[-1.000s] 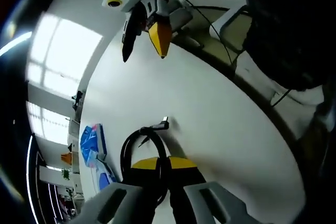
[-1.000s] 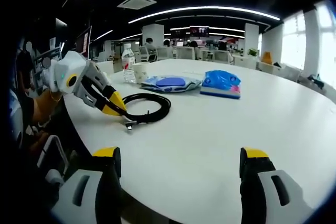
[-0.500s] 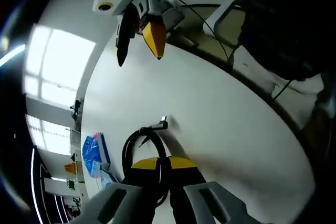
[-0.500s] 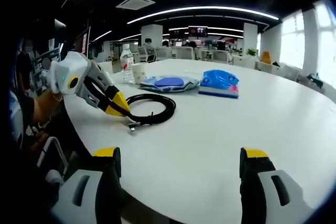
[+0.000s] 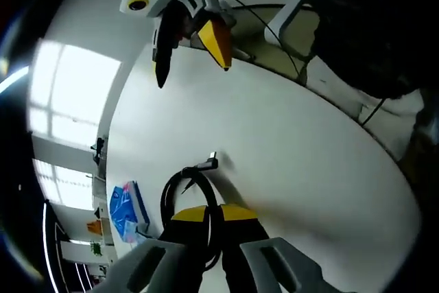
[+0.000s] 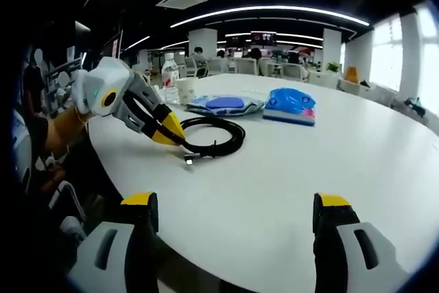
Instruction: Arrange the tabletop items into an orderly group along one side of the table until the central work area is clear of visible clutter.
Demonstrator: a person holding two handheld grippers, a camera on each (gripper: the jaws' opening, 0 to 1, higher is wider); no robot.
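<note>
Clenched on the black cable (image 5: 180,190), our left gripper (image 5: 206,216) is pinching the coil between its yellow-tipped jaws, which are meeting with no gap; in the right gripper view we are seeing that same left gripper (image 6: 171,133) biting the near-left edge of the coil (image 6: 218,136). Our right gripper (image 6: 232,212) is standing released, its jaws spread wide and holding nothing, hovering over the white table (image 6: 288,169) on the near side of the cable (well apart from it). In the left gripper view the right gripper (image 5: 192,51) is hanging beyond the cable, above the table's edge. The cable's plug end (image 6: 191,159) is lying loose on the table just in front of the coil. Behind the cable we are seeing a blue pouch (image 6: 225,104) and a blue packet (image 6: 291,106) lying side by side, and to the left of the pouch a paper cup (image 6: 184,90) and a water bottle (image 6: 169,79) are standing upright.
</note>
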